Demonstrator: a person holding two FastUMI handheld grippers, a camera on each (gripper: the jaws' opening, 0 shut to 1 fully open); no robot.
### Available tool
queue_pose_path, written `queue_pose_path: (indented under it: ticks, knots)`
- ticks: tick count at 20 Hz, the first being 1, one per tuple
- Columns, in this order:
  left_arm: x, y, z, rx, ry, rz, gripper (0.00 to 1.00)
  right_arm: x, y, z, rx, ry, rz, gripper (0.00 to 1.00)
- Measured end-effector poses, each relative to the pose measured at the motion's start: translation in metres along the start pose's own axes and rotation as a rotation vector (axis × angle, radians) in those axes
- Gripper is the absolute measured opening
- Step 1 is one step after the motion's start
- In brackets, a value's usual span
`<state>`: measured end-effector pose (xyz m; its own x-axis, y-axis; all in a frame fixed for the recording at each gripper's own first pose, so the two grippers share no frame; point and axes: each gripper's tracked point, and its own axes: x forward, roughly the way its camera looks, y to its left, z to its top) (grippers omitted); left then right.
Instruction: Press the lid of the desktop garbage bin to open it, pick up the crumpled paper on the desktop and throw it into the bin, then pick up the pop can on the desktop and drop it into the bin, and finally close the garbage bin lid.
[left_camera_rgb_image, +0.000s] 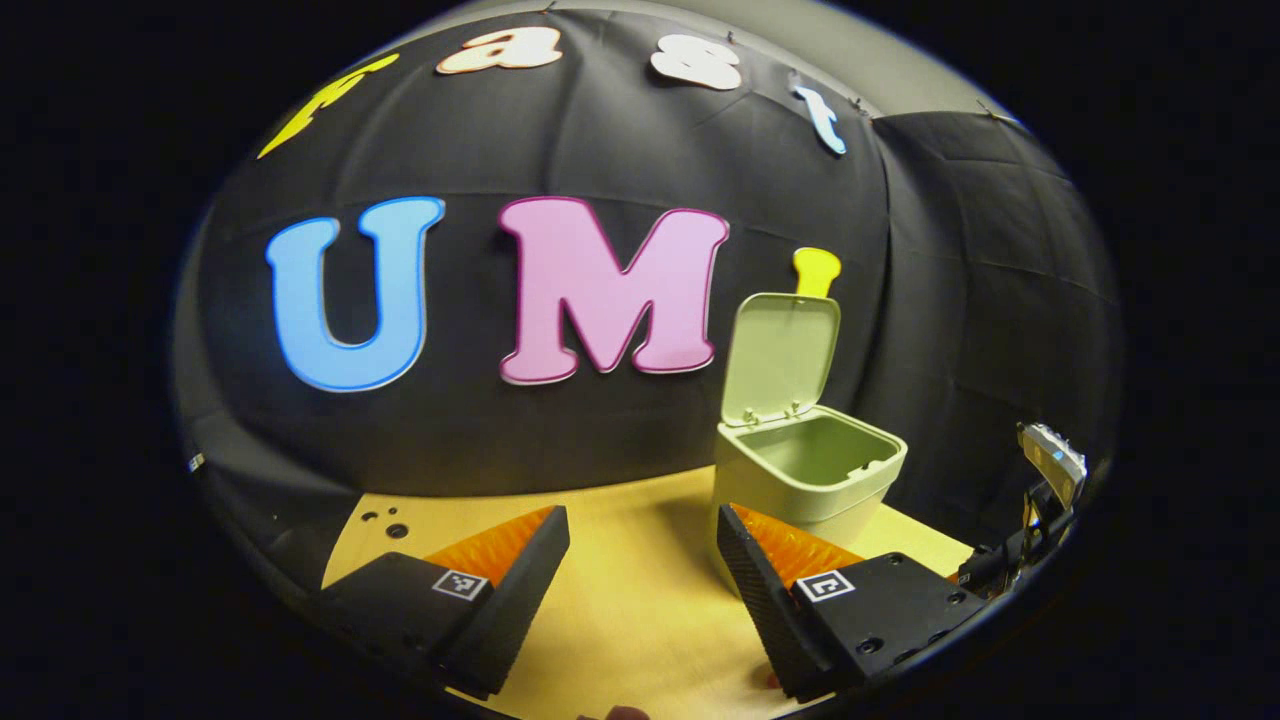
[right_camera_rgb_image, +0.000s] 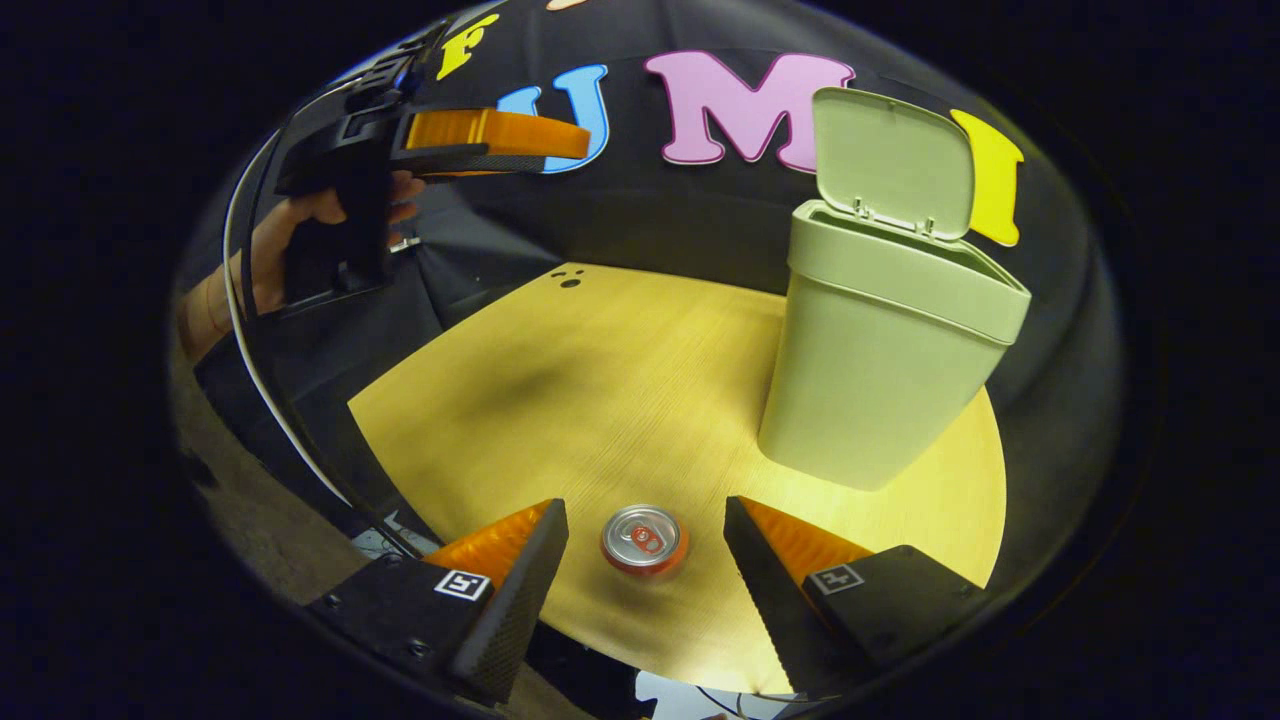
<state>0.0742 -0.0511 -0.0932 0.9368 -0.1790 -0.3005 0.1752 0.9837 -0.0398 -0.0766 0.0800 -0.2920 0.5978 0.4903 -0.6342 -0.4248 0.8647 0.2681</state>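
The pale green bin (right_camera_rgb_image: 880, 360) stands on the wooden desktop (right_camera_rgb_image: 600, 400) with its lid (right_camera_rgb_image: 892, 165) raised upright. A red pop can (right_camera_rgb_image: 644, 540) stands upright on the desk, directly below and between the spread fingers of my right gripper (right_camera_rgb_image: 645, 525), which is open above it. In the left gripper view the bin (left_camera_rgb_image: 810, 480) is ahead to the right, its inside showing from above, lid (left_camera_rgb_image: 780, 355) up. My left gripper (left_camera_rgb_image: 640, 535) is open and holds nothing. In the right gripper view the left gripper (right_camera_rgb_image: 440, 140) hovers high at the left, held by a hand (right_camera_rgb_image: 270, 250).
The black cloth wall closes off the back and sides of the booth. Small dark holes (right_camera_rgb_image: 568, 277) mark the desk's far left corner. Part of the right gripper's body (left_camera_rgb_image: 1045, 470) shows at the right edge of the left gripper view, beyond the bin.
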Motion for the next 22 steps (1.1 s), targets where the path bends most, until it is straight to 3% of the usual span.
queue_pose_path:
  ticks: [13, 22]
  knots:
    - [-0.063, 0.072, -0.06, -0.1, 0.082, 0.182, 0.96, 0.046, 0.003, -0.037, -0.07, 0.142, 0.029, 0.99]
    - [-0.076, 0.076, -0.077, -0.148, 0.112, 0.214, 0.96, 0.068, 0.003, -0.058, -0.075, 0.209, 0.04, 0.99]
